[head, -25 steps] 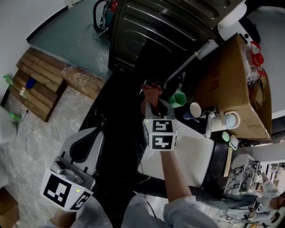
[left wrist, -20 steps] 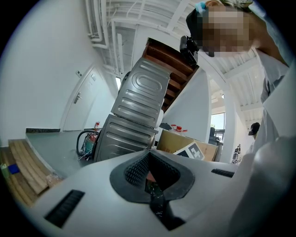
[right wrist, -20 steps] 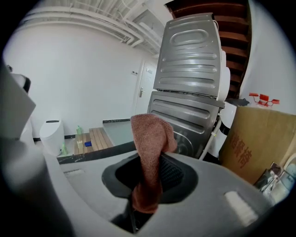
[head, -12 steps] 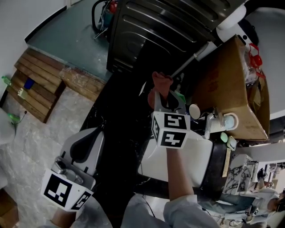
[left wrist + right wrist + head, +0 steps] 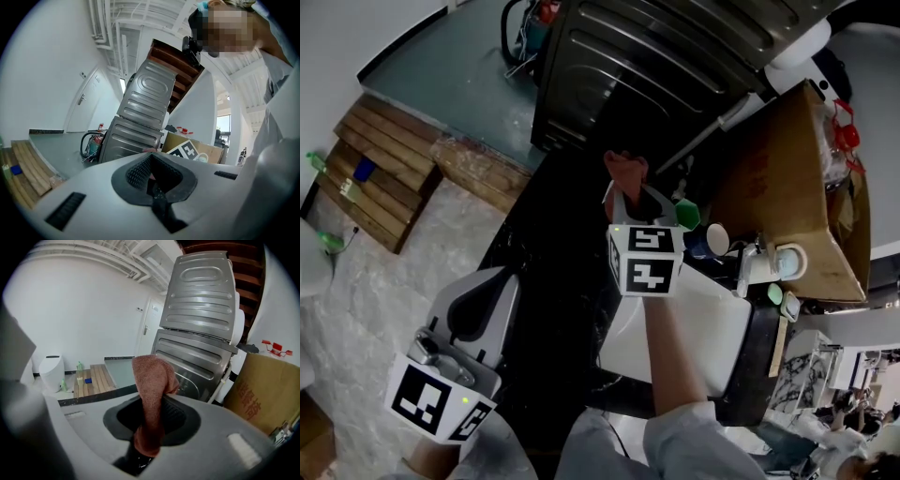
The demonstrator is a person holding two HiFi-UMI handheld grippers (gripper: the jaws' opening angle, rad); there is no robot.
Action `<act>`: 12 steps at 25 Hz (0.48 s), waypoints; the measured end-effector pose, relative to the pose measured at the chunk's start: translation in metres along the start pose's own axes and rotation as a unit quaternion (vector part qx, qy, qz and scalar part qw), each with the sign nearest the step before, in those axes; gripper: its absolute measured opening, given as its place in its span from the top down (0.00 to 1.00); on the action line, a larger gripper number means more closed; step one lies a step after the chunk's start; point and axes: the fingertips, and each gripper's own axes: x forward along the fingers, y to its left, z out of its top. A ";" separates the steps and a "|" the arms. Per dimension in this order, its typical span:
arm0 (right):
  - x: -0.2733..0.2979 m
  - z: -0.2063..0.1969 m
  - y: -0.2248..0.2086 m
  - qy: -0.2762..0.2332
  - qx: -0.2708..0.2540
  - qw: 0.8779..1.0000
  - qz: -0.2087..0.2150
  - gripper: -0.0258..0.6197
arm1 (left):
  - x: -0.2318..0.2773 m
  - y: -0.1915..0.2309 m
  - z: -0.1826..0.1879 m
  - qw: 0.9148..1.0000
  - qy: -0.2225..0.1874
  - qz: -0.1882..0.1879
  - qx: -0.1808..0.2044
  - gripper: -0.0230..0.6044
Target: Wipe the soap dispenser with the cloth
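This looks like a wash or laundry corner mocked up inside a bare industrial hall. A white toilet stands by a slatted wooden floor mat, with green bottles beside them. A big grey ribbed appliance, like a washing machine, rises behind a black bench that carries a white basin-like slab, a soap dispenser and a green cup. A cardboard box and exposed ceiling pipes suggest a test space.

The black surface carries a white basin, with a green cup, white cup and soap dispenser at the basin's far edge.
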 end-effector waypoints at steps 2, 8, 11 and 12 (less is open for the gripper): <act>0.007 -0.006 0.005 0.011 -0.004 1.000 0.005 0.84 | -0.001 0.002 0.000 1.000 0.000 0.001 0.000 0.96; 0.022 -0.034 0.021 0.051 -0.005 0.998 0.030 0.84 | -0.004 0.009 -0.001 1.000 0.004 0.010 0.000 0.96; 0.020 -0.046 0.024 0.058 -0.001 0.998 0.033 0.84 | -0.005 0.009 0.000 1.000 0.004 0.010 0.001 0.96; 0.019 -0.048 0.024 0.060 0.000 0.998 0.034 0.84 | -0.006 0.009 0.001 1.000 0.004 0.010 0.001 0.96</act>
